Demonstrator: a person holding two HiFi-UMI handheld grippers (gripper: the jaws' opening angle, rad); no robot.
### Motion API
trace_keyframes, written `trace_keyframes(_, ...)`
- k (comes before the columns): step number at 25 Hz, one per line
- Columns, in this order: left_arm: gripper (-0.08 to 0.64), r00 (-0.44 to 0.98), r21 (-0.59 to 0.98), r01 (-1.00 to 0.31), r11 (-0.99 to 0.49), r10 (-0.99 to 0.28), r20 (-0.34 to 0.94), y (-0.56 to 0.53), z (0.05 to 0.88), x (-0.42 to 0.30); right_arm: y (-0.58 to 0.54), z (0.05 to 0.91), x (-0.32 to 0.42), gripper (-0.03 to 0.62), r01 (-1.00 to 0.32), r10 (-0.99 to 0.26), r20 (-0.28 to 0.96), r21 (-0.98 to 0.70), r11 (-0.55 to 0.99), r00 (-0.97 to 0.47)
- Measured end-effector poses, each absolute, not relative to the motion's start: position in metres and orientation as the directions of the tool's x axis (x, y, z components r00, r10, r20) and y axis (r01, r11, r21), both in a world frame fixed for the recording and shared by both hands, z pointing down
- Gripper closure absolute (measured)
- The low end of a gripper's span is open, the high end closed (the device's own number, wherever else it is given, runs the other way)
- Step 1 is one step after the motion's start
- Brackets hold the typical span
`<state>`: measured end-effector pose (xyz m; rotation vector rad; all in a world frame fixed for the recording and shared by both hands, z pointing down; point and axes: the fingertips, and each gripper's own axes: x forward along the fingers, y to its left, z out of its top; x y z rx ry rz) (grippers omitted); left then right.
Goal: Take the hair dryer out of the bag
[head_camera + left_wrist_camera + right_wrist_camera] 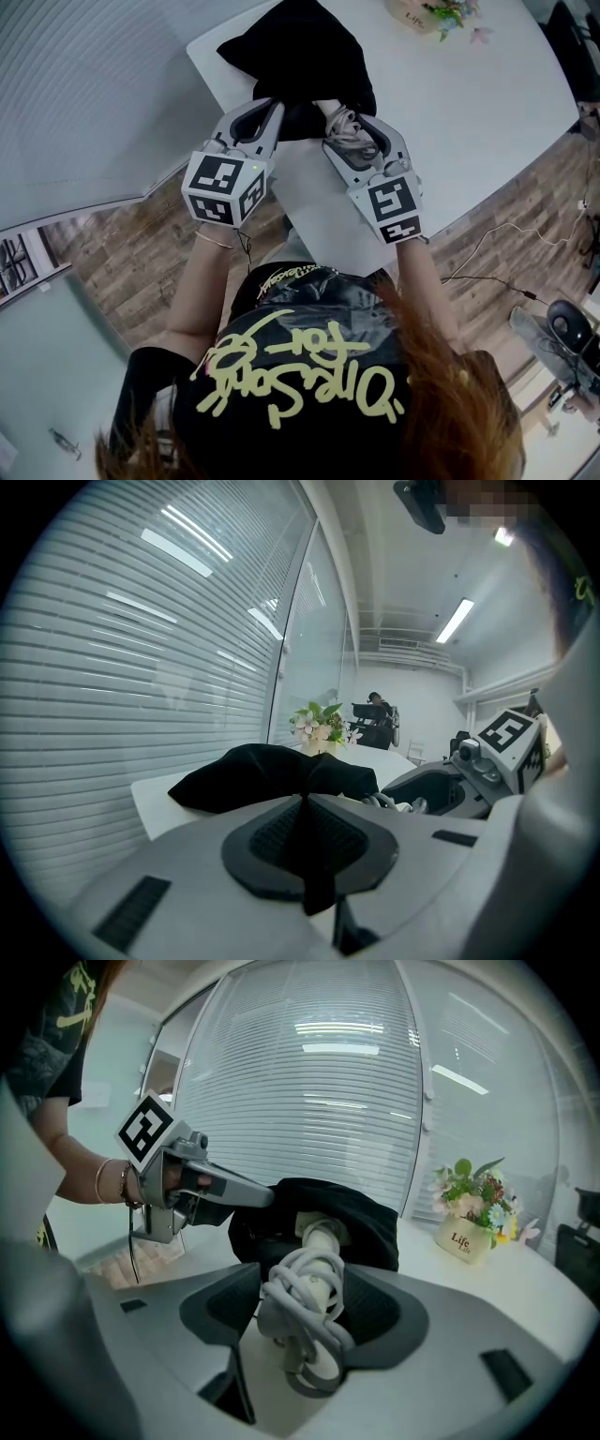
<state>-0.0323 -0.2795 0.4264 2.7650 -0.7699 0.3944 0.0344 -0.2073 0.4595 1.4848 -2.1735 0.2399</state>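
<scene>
Now the white, cord-wrapped hair dryer point(314, 1283) pokes from the black cloth bag point(300, 47).
Left gripper point(272, 105) pinches bag fabric; right gripper point(352, 131) clasps the dryer's handle.

Both forearms reach out side by side over the near edge of the worktop point(450, 122), tools close together. The left tool point(270, 108) has its jaws clamped right down on a pinch of the bag point(300, 47). The right tool point(349, 127) has wider jaws, with pads pressing the hair dryer point(319, 1241) handle.
</scene>
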Motion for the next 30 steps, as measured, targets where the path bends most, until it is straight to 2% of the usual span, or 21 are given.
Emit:
trace_keyframes(7,0.549,0.828,0.161,-0.530,-0.833,-0.467,0.309,-0.280,0.427,-0.030,-0.205,0.460,0.033,0.325,-0.893,-0.796,0.544,0.173,0.416,-0.265)
trace_keyframes(13,0.549,0.840,0.187,-0.519,-0.834,-0.457,0.292,-0.283,0.424,-0.032,-0.206,0.436,0.025,0.327,-0.894,-0.800,0.505,0.114,0.434,-0.324)
trace_keyframes(17,0.549,0.845,0.204,-0.515,-0.832,-0.455,0.281,-0.283,0.424,-0.034,-0.220,0.442,0.014,0.327,-0.853,-0.724,0.595,0.117,0.508,-0.349)
trace_keyframes(22,0.549,0.859,0.223,-0.499,-0.838,-0.443,0.257,-0.284,0.416,-0.031,-0.239,0.452,0.015,0.327,-0.839,-0.607,0.702,0.023,0.543,-0.374)
trace_keyframes(25,0.549,0.862,0.222,-0.495,-0.840,-0.442,0.250,-0.285,0.414,-0.030,-0.249,0.463,0.020,0.327,-0.851,-0.547,0.756,-0.025,0.525,-0.360)
trace_keyframes(30,0.549,0.863,0.225,-0.494,-0.840,-0.442,0.247,-0.286,0.414,-0.030,-0.263,0.457,0.025,0.327,-0.897,-0.511,0.779,-0.142,0.419,-0.363)
